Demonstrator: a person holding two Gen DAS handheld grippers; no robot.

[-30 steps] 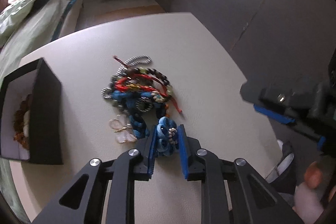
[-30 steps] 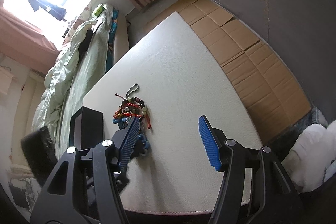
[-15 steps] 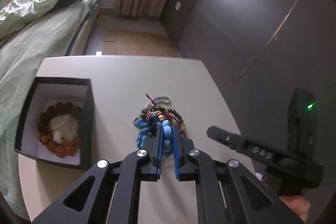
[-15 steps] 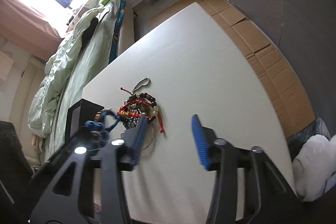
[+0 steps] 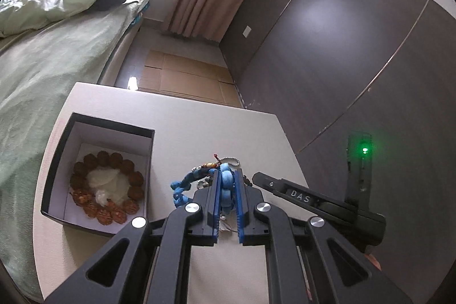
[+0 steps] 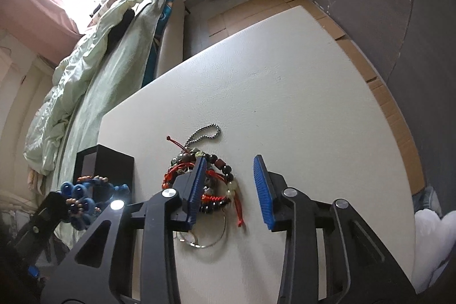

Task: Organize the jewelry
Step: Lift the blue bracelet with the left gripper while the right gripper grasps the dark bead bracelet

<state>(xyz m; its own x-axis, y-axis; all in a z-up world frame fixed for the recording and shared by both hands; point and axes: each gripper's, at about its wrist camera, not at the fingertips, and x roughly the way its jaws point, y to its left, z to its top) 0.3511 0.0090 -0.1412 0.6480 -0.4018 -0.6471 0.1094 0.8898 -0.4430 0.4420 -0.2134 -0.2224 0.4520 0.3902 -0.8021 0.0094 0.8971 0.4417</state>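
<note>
My left gripper (image 5: 227,175) is shut on a blue beaded bracelet (image 5: 182,191) and holds it in the air above the white table (image 5: 182,121). The bracelet also shows at the left of the right wrist view (image 6: 81,200). A black open box (image 5: 59,150) with a brown bead bracelet (image 5: 107,190) around a white cushion stands to the left. My right gripper (image 6: 229,164) is open and empty above a pile of jewelry (image 6: 212,181) with red cord, dark beads, a ball chain and thin rings.
A bed with a green cover (image 5: 42,70) runs along the table's left side. A dark wardrobe wall (image 5: 356,53) stands to the right. Cardboard sheets (image 5: 182,79) cover the floor beyond the table. The black box also shows in the right wrist view (image 6: 105,170).
My left gripper has shut on the blue bracelet and lifted it off the pile, up and away from the table. My right gripper has moved in over the pile.
</note>
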